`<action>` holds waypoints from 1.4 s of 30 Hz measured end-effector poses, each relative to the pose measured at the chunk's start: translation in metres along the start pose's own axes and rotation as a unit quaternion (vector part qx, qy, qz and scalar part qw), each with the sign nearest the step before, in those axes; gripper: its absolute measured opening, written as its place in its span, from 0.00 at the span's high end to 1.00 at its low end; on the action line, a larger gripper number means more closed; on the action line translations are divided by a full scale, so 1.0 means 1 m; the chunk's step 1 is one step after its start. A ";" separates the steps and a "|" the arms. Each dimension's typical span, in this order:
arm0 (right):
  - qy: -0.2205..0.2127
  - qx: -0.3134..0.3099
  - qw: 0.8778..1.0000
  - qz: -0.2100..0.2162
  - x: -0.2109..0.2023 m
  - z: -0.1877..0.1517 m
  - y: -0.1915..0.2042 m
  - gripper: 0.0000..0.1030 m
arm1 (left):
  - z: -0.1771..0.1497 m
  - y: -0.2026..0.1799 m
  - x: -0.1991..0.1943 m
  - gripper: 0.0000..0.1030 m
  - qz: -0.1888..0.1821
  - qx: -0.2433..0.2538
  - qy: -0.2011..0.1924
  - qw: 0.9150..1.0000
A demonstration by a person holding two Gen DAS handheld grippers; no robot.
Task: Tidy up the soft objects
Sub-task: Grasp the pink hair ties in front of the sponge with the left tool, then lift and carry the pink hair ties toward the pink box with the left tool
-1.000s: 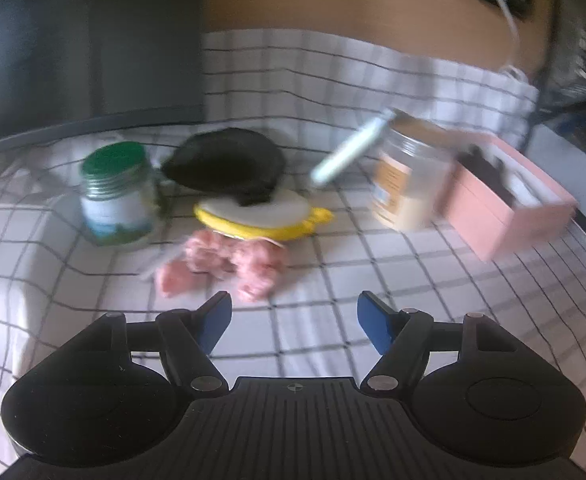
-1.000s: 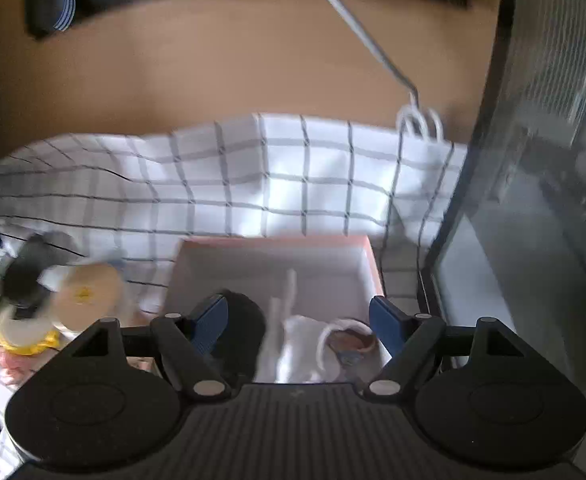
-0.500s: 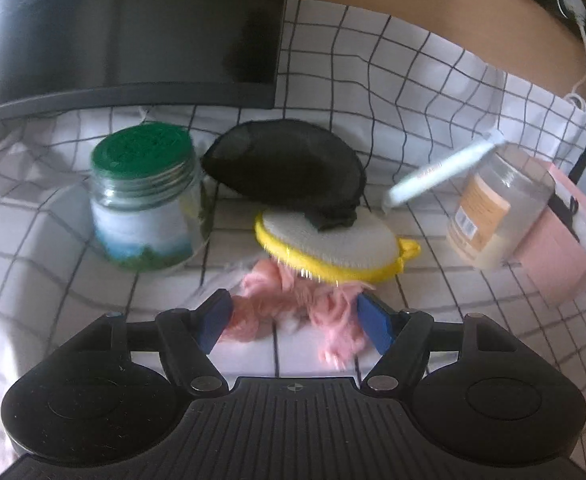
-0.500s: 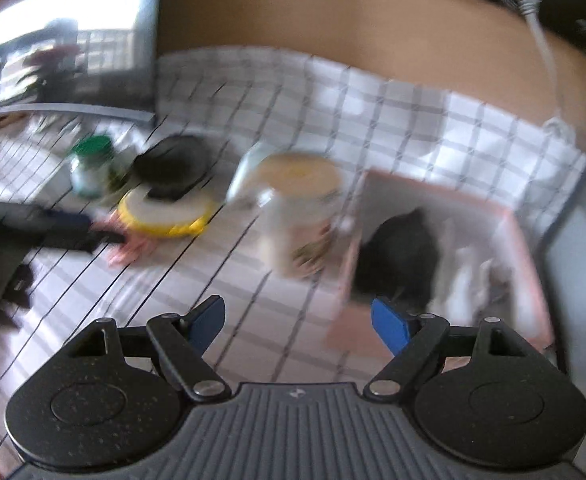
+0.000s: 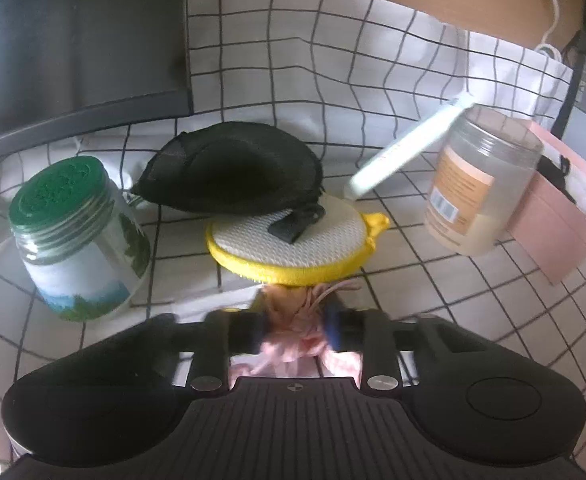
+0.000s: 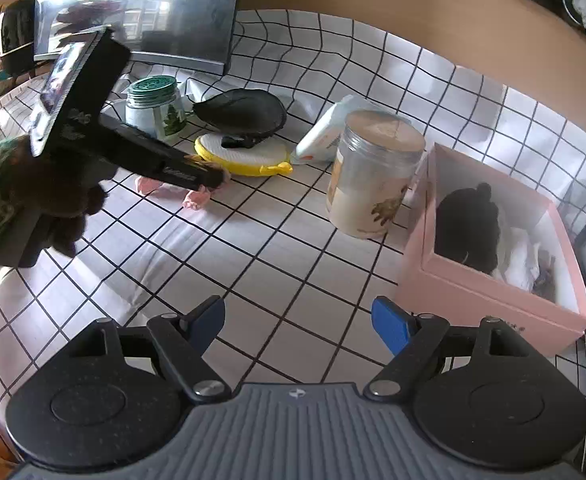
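Checked cloth (image 6: pixel 277 240) covers the whole table, sagging in folds. Pink box (image 6: pixel 489 292) sits at the right edge, open-topped, already holding a black soft thing (image 6: pixel 469 224) and white fabric, so it looks like the drop spot for soft items. Beige jar (image 6: pixel 373 176) stands just beside the box, a white tube (image 5: pixel 405 148) leaning against it. Green-lid jar (image 5: pixel 73 236) is on the left. Black pouch (image 5: pixel 233 168) rests partly on the yellow-rimmed pad (image 5: pixel 289 240), its strap lying across the pad's white mesh.

Left gripper (image 5: pixel 297 326) has just been closing and now pinches the pink rag (image 5: pixel 293 336), which lies on the cloth just in front of the pad; likely the pickup for the box. Right gripper (image 6: pixel 299 322) is spread, nothing between its fingers, hovering over bare cloth near the box.

Rag is mostly hidden behind the left fingers and blurred. Box contents at its far right are too small to identify. A gloved hand (image 6: pixel 33 200) is cut off at the frame edge.
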State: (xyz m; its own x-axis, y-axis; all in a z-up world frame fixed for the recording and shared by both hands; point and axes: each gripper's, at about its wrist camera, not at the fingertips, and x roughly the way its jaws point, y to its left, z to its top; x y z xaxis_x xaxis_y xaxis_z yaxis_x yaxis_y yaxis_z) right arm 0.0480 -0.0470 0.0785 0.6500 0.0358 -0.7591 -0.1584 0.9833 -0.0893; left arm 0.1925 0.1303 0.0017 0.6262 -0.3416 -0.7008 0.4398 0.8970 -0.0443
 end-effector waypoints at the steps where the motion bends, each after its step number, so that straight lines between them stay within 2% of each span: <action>1: -0.001 0.004 1.000 0.000 0.000 0.000 -0.001 0.21 | -0.003 -0.002 -0.003 0.76 -0.002 -0.003 0.000 1.000; 8: -0.007 0.008 1.000 0.013 0.006 0.000 0.000 0.21 | -0.027 0.001 -0.045 0.80 -0.029 -0.059 0.000 0.998; 12: -0.012 0.004 1.000 0.028 0.017 0.008 0.010 0.21 | -0.043 0.012 -0.077 0.80 -0.029 -0.086 -0.006 0.996; 16: -0.019 -0.019 0.998 0.050 0.030 0.020 0.029 0.21 | -0.058 0.036 -0.108 0.81 -0.007 -0.124 -0.020 0.992; 20: -0.030 -0.042 0.995 0.085 0.046 0.041 0.055 0.24 | -0.069 0.067 -0.138 0.81 0.023 -0.171 -0.039 0.984; 23: -0.030 -0.020 0.993 0.108 0.070 0.063 0.075 0.24 | -0.075 0.084 -0.154 0.81 0.034 -0.191 -0.045 0.980; 25: -0.017 0.021 0.993 0.114 0.090 0.076 0.085 0.24 | -0.083 0.094 -0.163 0.81 0.036 -0.206 -0.046 0.977; 27: -0.006 0.065 0.993 0.100 0.111 0.085 0.096 0.24 | -0.091 0.102 -0.169 0.81 0.033 -0.222 -0.044 0.974; 30: -0.009 0.096 0.993 0.074 0.132 0.089 0.111 0.24 | -0.098 0.107 -0.173 0.81 0.030 -0.229 -0.042 0.972; 35: -0.036 0.074 0.996 0.035 0.150 0.093 0.133 0.24 | -0.102 0.114 -0.176 0.81 0.022 -0.230 -0.042 0.972; 37: -0.046 0.059 0.997 0.030 0.152 0.095 0.138 0.37 | -0.101 0.117 -0.174 0.81 0.020 -0.227 -0.042 0.973; 39: -0.039 0.048 0.997 0.051 0.148 0.098 0.139 0.40 | -0.099 0.118 -0.171 0.81 0.018 -0.224 -0.042 0.974; 42: -0.053 0.032 0.997 0.054 0.131 0.100 0.137 0.40 | -0.093 0.119 -0.166 0.81 0.014 -0.216 -0.044 0.975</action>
State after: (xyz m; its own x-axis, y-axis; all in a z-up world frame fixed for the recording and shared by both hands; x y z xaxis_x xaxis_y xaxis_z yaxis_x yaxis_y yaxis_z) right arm 0.1860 0.1098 0.0310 0.7064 0.1577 -0.6901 -0.1865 0.9819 0.0334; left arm 0.0810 0.3202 0.0464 0.6946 -0.3213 -0.6437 0.1219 0.9344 -0.3348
